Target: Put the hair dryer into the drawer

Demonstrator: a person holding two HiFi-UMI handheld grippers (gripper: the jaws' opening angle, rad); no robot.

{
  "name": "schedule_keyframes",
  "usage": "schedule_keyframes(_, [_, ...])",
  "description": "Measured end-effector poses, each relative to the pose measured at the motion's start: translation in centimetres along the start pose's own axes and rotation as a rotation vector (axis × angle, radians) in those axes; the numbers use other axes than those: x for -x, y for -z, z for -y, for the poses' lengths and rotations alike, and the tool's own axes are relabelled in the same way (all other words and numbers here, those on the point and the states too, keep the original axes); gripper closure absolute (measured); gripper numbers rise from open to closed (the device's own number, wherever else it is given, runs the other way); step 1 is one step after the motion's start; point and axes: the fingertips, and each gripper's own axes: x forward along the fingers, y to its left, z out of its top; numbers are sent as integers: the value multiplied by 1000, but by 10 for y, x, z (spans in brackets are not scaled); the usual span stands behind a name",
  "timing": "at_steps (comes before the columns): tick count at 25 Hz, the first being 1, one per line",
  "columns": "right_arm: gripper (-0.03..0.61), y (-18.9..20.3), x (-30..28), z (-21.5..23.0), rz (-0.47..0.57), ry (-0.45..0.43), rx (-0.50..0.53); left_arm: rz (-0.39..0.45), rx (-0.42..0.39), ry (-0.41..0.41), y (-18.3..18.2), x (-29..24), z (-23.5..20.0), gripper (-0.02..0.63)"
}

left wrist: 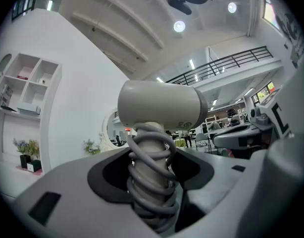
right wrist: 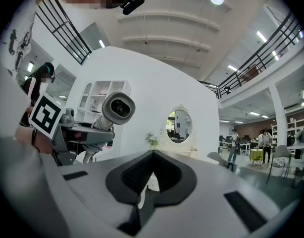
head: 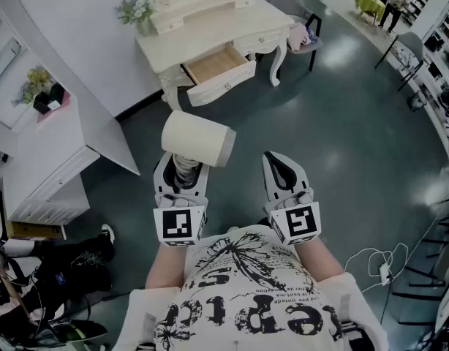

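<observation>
In the head view, the left gripper (head: 182, 172) is clamping the handle of the hair dryer (head: 199, 139), whose cream barrel is sitting above the jaws with 1 end facing toward the right gripper (head: 283, 165). Well ahead of both tools, the dressing table (head: 210, 28) is standing with 1 drawer (head: 219, 68) pulled open. In the left gripper view, the 2 jaws are pressing on the upright handle, and the grey cord (left wrist: 151, 182) is coiling round it between the pads. In the right gripper view, the 2 jaws are sitting together with nothing between them. The dryer's round end is showing off to that tool's left, and an oval mirror (right wrist: 177, 125), with what looks like a small plant (right wrist: 152, 139) beside it, is standing beyond its tips.
</observation>
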Motion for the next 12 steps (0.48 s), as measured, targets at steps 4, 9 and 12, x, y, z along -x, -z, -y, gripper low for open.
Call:
schedule_keyframes(4, [561,2,-6,-3,-3,-3,6,3,6,2,4,-2,-5,360])
schedule_keyframes(9, [561,2,-9,-3,-13,-4,8,4,21,-2,5,-3,-9,360])
schedule_keyframes(12, [561,4,-13,-2,-10,10,-17,3,33,-3,9,-4,-14,360])
